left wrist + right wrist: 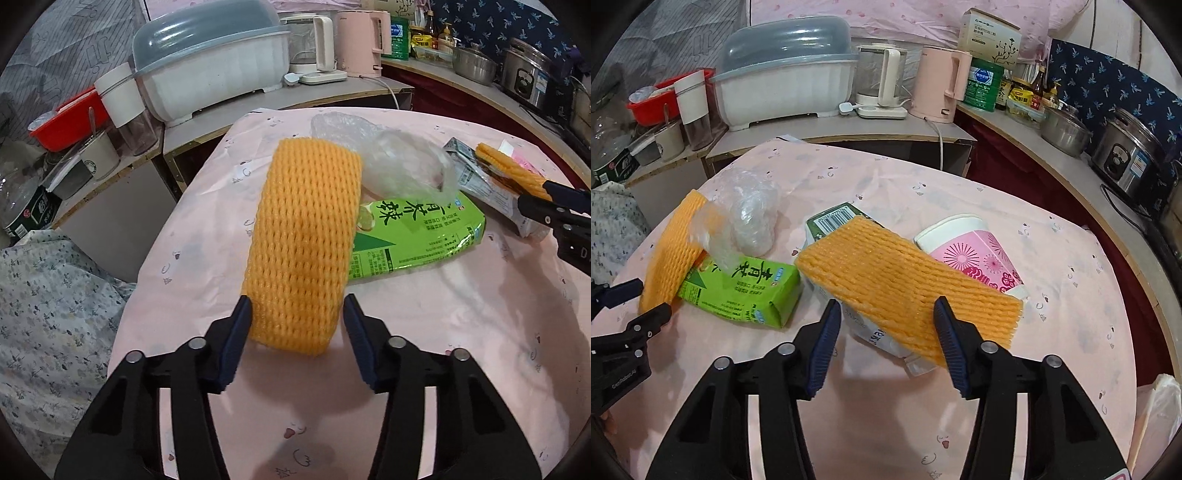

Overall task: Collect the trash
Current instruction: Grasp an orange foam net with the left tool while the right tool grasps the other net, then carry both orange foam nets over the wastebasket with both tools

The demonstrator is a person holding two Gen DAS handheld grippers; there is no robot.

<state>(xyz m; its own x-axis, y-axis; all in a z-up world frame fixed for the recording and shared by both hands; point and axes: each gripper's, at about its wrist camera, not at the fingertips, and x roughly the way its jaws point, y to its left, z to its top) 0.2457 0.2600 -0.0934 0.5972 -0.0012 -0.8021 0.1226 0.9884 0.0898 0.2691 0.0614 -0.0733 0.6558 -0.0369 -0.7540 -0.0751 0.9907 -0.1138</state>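
Lying uncollected on the pink tabletop (960, 206) are two orange foam nets (306, 236), a green carton (746, 288) and a paper cup (975, 254); each hand-held gripper (297, 325) (886, 328) is released around one net.

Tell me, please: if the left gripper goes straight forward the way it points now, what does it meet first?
Most likely the orange foam net: its near end already lies between the open fingers of the left gripper. The green carton lies behind it and to the right; exact depth is unclear.
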